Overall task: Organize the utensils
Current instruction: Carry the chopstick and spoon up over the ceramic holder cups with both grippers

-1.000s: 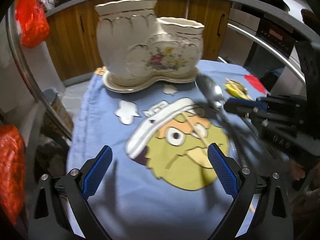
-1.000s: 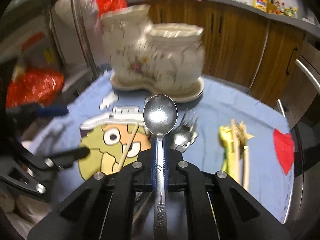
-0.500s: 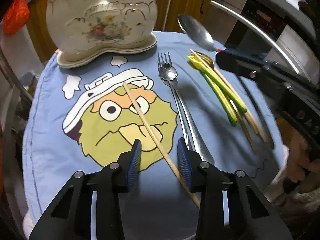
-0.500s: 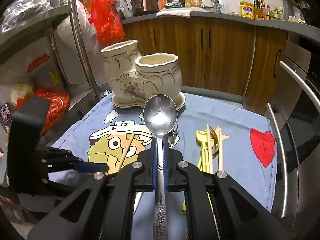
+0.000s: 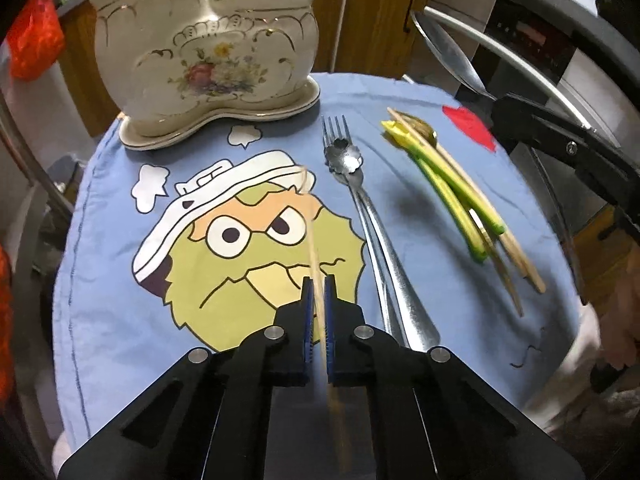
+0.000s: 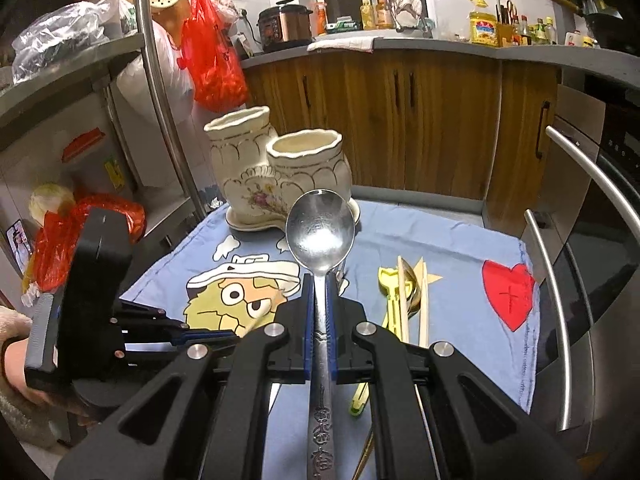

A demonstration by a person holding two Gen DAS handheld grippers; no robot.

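My left gripper (image 5: pixel 318 290) is shut on a wooden chopstick (image 5: pixel 310 220), blurred, its tip over the cartoon face on the blue cloth (image 5: pixel 120 312). My right gripper (image 6: pixel 320 284) is shut on a steel spoon (image 6: pixel 320 232), bowl up, held above the cloth. The spoon also shows in the left wrist view (image 5: pixel 448 56). A cream two-cup ceramic holder (image 5: pixel 208 60) stands on its saucer at the cloth's far left; it also shows in the right wrist view (image 6: pixel 276 172). A fork (image 5: pixel 340 136) and another steel utensil (image 5: pixel 400 292) lie mid-cloth.
Green-yellow utensils and wooden chopsticks (image 5: pixel 460 196) lie at the right of the cloth, also seen in the right wrist view (image 6: pixel 404 292). An oven with steel handles (image 6: pixel 572 264) stands at the right. A metal rack with red bags (image 6: pixel 212 56) stands at the left. Wooden cabinets (image 6: pixel 400 112) are behind.
My left gripper has closed on the wooden chopstick and lifted it off the cloth. My right gripper has held the spoon throughout and risen a little.
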